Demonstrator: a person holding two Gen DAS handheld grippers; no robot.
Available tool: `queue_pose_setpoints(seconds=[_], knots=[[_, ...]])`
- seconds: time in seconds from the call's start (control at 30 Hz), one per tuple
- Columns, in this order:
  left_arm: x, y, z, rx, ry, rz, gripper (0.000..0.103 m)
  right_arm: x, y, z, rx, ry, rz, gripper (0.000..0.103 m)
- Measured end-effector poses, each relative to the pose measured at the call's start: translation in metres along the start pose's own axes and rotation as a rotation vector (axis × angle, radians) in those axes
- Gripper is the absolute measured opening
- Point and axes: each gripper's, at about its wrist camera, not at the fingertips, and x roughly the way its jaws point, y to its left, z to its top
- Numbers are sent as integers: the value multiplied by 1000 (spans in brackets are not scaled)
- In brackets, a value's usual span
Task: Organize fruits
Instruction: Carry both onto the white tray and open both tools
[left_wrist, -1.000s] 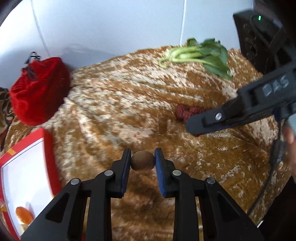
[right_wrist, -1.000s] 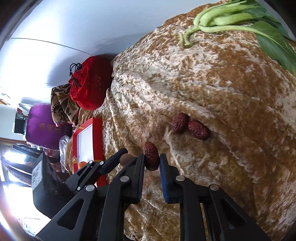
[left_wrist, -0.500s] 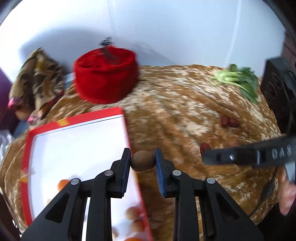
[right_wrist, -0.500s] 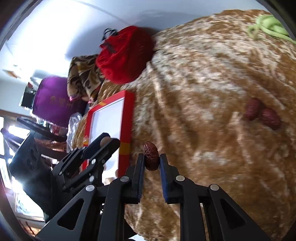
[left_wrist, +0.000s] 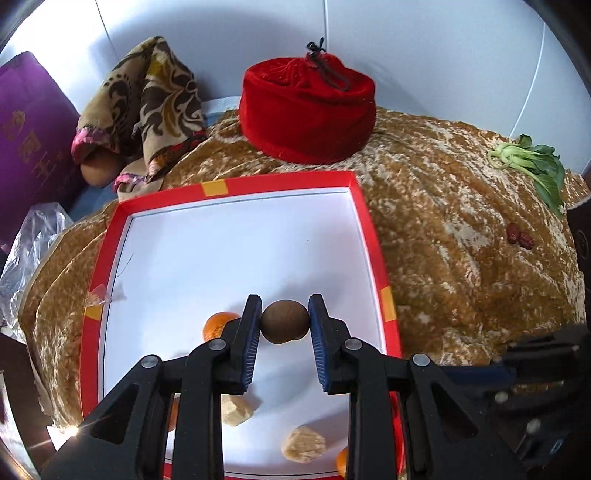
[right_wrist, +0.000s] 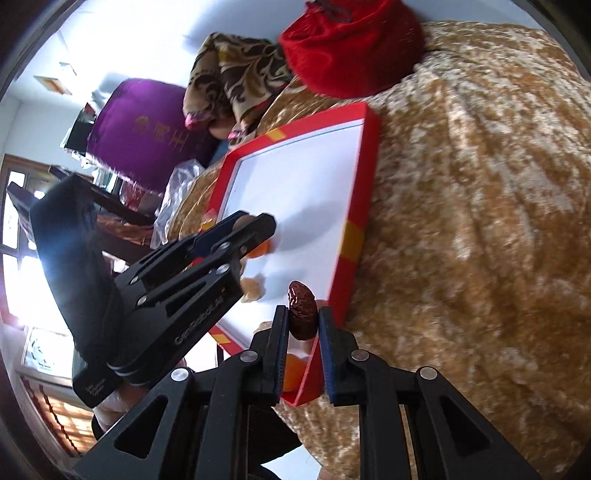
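My left gripper is shut on a round brown fruit and holds it above the near part of the red-rimmed white tray. The tray holds small oranges and pale lumps. My right gripper is shut on a dark red date over the tray's near right rim. The left gripper also shows in the right wrist view. Two more dates lie on the brown cloth to the right.
A red velvet pouch sits behind the tray. A patterned cloth and a purple cushion lie at the back left. A green leafy vegetable lies at the far right. Crumpled plastic is at the left.
Both grippers have swung left from the open cloth to over the tray, each still holding its fruit. The two dates and the greens have slid to the right of the view.
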Motion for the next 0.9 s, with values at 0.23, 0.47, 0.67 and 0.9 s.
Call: queue_pose_setpoints(seconds=[0.23, 0.47, 0.67, 0.9], knots=[[9, 6, -5, 14, 36, 39, 24, 21, 17, -12, -48, 51, 1, 16], [17, 2, -7, 35, 65, 47, 24, 37, 25, -16, -66, 83, -11, 16], [20, -2, -8, 49, 81, 48, 24, 45, 32, -16, -75, 94, -17, 16], [24, -1, -8, 53, 98, 67, 24, 47, 34, -14, -72, 96, -13, 20]])
